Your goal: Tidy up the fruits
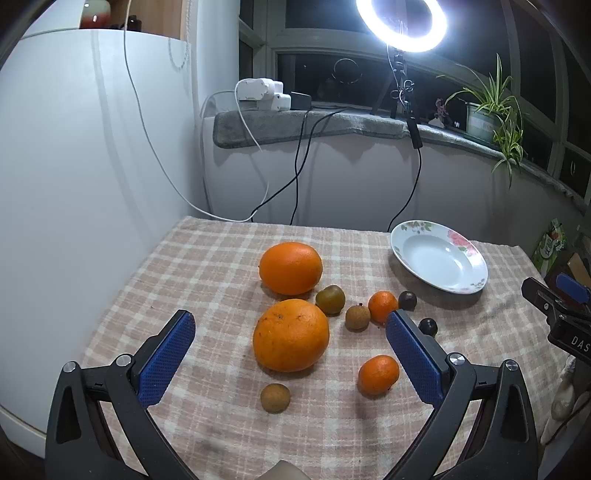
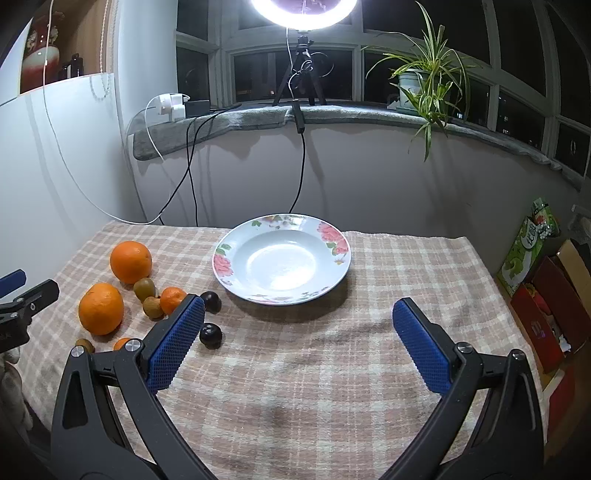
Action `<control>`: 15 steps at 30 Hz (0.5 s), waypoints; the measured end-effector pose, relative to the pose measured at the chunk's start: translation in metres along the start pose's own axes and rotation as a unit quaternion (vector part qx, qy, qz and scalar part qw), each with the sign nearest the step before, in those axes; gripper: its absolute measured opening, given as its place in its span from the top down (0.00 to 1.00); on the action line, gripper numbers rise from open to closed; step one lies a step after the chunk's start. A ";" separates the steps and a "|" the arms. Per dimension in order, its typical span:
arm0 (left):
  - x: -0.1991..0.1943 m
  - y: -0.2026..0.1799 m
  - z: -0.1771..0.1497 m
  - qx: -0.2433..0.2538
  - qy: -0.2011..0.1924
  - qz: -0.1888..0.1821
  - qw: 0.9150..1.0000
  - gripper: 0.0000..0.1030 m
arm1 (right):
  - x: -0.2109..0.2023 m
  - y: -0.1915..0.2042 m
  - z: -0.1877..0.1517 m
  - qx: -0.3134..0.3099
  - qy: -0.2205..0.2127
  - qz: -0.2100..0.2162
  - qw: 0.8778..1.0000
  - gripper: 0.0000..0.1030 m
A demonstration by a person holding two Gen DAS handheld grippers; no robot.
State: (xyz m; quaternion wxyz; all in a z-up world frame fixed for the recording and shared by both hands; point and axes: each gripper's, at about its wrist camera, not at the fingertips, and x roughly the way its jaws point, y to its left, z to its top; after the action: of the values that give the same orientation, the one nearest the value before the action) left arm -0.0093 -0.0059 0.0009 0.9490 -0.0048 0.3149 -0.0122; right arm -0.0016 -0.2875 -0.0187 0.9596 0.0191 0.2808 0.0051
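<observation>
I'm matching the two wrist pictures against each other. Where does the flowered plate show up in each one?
Left wrist view: the flowered plate sits right of centre at mid-height, beyond and right of the fruit, with nothing on it.
Right wrist view: the plate lies at the centre, straight ahead of the open right tool.
Shared landmark: the ring light on its tripod on the windowsill behind the table, also at the top of the right wrist view.

Both wrist views look forward, sharing the plate (image 1: 476, 271).

A table under a checked cloth (image 2: 369, 258) carries a flowered plate (image 2: 282, 258), oranges (image 1: 290, 334), and small, perhaps longan, fruits (image 1: 275, 397).
</observation>
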 end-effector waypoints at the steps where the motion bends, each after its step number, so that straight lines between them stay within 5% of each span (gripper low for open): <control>1: 0.000 -0.001 -0.001 0.000 -0.001 0.002 1.000 0.01 | 0.000 0.001 0.000 -0.001 0.000 0.000 1.000 0.00; 15: -0.007 -0.001 0.000 0.000 -0.008 0.001 1.000 0.01 | 0.000 0.003 -0.001 0.000 0.003 0.009 1.000 0.00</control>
State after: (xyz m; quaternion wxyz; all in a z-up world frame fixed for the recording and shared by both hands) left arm -0.0143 -0.0071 0.0052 0.9514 -0.0042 0.3077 -0.0113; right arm -0.0020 -0.2845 -0.0193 0.9586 0.0220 0.2836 0.0139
